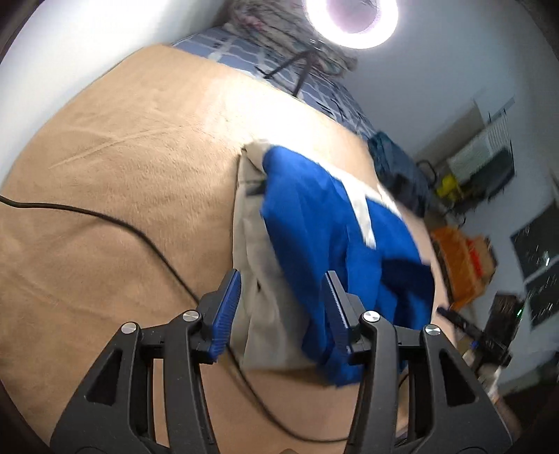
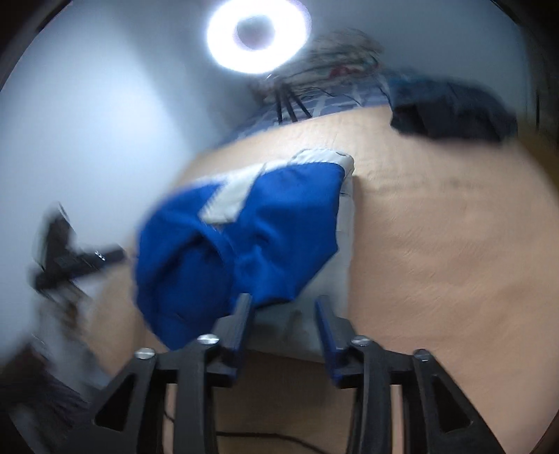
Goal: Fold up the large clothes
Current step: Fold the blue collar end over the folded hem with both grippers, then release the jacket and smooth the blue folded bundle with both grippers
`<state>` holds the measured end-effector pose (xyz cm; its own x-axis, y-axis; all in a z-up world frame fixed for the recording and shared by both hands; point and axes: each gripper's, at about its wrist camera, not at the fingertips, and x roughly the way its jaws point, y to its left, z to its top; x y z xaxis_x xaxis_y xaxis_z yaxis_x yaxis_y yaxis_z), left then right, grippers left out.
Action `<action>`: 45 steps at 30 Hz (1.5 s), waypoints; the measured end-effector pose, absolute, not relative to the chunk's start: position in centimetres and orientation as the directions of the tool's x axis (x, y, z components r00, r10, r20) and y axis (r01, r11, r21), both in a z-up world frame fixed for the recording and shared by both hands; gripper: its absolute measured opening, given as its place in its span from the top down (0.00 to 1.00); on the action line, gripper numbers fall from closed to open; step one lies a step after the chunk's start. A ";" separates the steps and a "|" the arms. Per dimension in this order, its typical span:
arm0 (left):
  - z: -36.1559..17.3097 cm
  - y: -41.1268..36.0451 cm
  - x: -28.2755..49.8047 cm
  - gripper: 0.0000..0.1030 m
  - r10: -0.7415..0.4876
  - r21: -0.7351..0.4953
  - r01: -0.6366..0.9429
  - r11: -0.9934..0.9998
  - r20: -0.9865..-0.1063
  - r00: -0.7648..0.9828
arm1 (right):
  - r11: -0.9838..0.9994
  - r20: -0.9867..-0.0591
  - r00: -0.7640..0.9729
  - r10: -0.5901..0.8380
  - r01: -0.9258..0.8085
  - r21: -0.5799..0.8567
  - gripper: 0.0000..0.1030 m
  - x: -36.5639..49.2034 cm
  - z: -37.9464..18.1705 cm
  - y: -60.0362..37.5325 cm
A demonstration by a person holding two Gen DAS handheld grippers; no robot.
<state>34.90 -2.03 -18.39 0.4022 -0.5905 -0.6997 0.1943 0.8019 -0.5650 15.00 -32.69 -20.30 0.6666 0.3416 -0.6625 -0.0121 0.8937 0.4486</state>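
A blue and beige garment [image 1: 314,223] lies bunched on a tan blanket [image 1: 122,157] spread over the bed. In the left wrist view my left gripper [image 1: 281,279] stands open over its near end. Beige cloth and a blue fold lie between the jaws, and the pads do not press on them. In the right wrist view the same garment [image 2: 244,237] shows blurred, blue on top with a pale stripe. My right gripper [image 2: 283,301] is open at its near pale edge, over the tan blanket [image 2: 436,227].
A black cable [image 1: 104,216] runs across the blanket and under the left gripper. A ring light [image 1: 349,17] on a tripod stands at the far end. Dark clothes [image 2: 454,108] lie at the blanket's far corner. An orange bag [image 1: 457,262] sits beside the bed.
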 end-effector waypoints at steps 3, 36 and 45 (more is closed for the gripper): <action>-18.8 -1.6 37.8 0.50 -0.628 -0.642 0.114 0.759 -0.674 0.389 | 0.790 -0.608 0.670 0.426 0.051 0.611 0.36 16.5 -21.2 -34.5; -19.6 -4.7 35.9 0.64 -0.399 -0.348 0.195 0.917 -0.815 0.420 | 0.923 -0.745 0.591 0.308 0.004 0.385 0.72 19.9 -21.3 -31.8; -14.7 -6.2 32.2 0.64 -0.536 -0.455 0.283 0.844 -0.728 0.428 | 0.887 -0.724 0.525 0.447 -0.365 0.283 0.46 17.8 -18.4 -25.5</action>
